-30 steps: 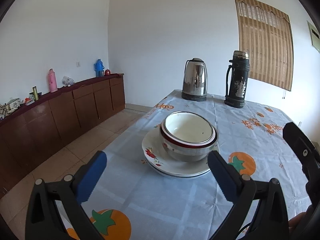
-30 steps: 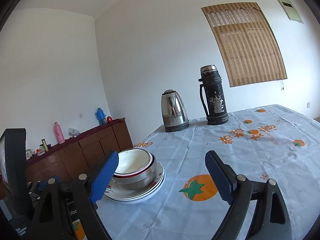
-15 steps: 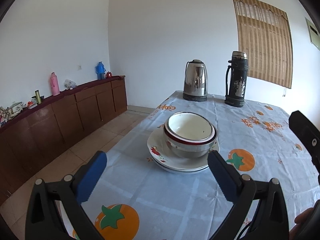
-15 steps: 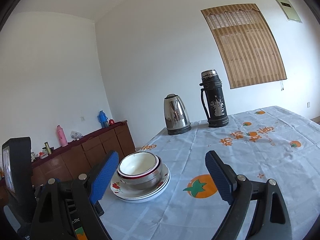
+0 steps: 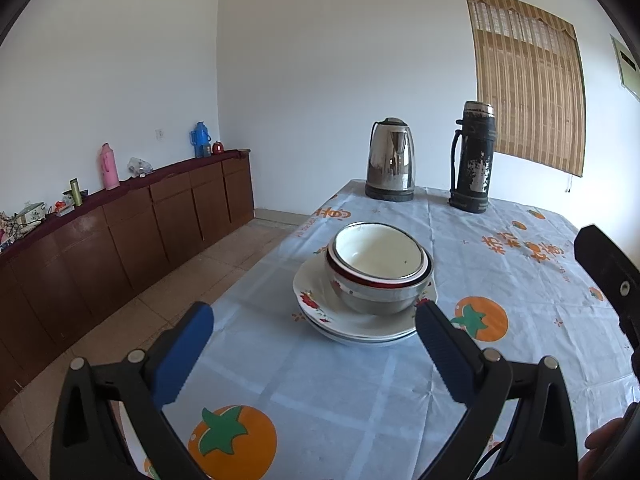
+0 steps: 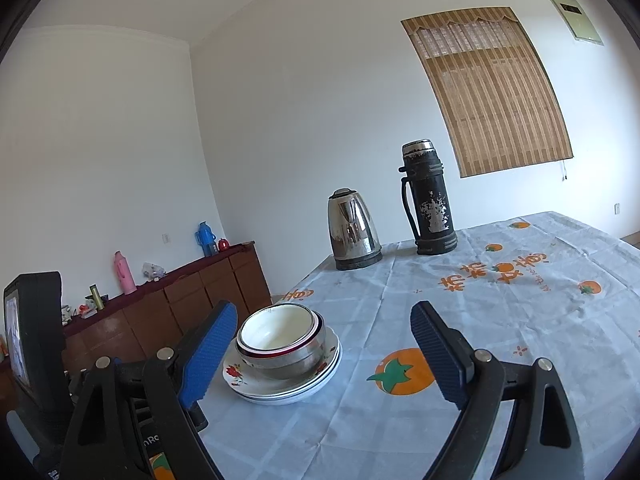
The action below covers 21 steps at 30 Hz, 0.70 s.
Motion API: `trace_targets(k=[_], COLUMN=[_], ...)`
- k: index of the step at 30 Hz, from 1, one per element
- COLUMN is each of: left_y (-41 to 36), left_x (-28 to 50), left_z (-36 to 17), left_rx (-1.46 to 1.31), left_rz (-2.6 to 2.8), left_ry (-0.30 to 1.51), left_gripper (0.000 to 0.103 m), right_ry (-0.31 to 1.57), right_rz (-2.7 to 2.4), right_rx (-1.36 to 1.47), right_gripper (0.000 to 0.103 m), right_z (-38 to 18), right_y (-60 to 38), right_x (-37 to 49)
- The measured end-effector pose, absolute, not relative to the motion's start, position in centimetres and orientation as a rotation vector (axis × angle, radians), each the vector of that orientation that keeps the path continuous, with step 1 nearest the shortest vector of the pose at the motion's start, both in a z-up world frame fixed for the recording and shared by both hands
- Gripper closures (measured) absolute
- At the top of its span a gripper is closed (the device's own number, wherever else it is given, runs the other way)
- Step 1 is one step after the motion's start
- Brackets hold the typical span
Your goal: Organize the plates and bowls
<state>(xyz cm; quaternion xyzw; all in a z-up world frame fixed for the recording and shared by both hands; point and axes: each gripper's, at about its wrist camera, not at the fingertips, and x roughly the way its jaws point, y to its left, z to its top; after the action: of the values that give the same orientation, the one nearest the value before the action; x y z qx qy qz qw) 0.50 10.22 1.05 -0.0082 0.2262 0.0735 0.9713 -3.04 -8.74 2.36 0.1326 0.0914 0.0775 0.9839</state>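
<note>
Nested bowls (image 5: 378, 270), a white one inside a red-rimmed metal one, sit on a stack of flowered white plates (image 5: 320, 312) on the table. They also show in the right wrist view, bowls (image 6: 280, 340) on plates (image 6: 288, 388). My left gripper (image 5: 314, 354) is open and empty, held back from the stack above the tablecloth. My right gripper (image 6: 322, 354) is open and empty, to the right of the stack and back from it.
A steel kettle (image 5: 391, 160) and a black thermos (image 5: 472, 158) stand at the table's far end. The tablecloth (image 5: 320, 400) has orange prints. A brown sideboard (image 5: 120, 232) with bottles runs along the left wall, across a tiled floor.
Both grippers have drawn back from the stack, which looks smaller and farther now. Both stay open and empty. The stack has not moved.
</note>
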Motion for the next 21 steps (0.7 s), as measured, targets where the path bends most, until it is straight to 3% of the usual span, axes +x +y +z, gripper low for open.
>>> trace_targets(k=[21], left_y=[10.4], left_x=[0.61], left_z=[1.51], left_rx=[-0.014], left_rz=[0.159], left_ry=[0.449], left_gripper=[0.0], right_ry=[0.174], right_rz=[0.144], right_rx=[0.265], right_gripper=[0.013], right_z=[2.51], right_y=[-8.6], right_x=[-3.3])
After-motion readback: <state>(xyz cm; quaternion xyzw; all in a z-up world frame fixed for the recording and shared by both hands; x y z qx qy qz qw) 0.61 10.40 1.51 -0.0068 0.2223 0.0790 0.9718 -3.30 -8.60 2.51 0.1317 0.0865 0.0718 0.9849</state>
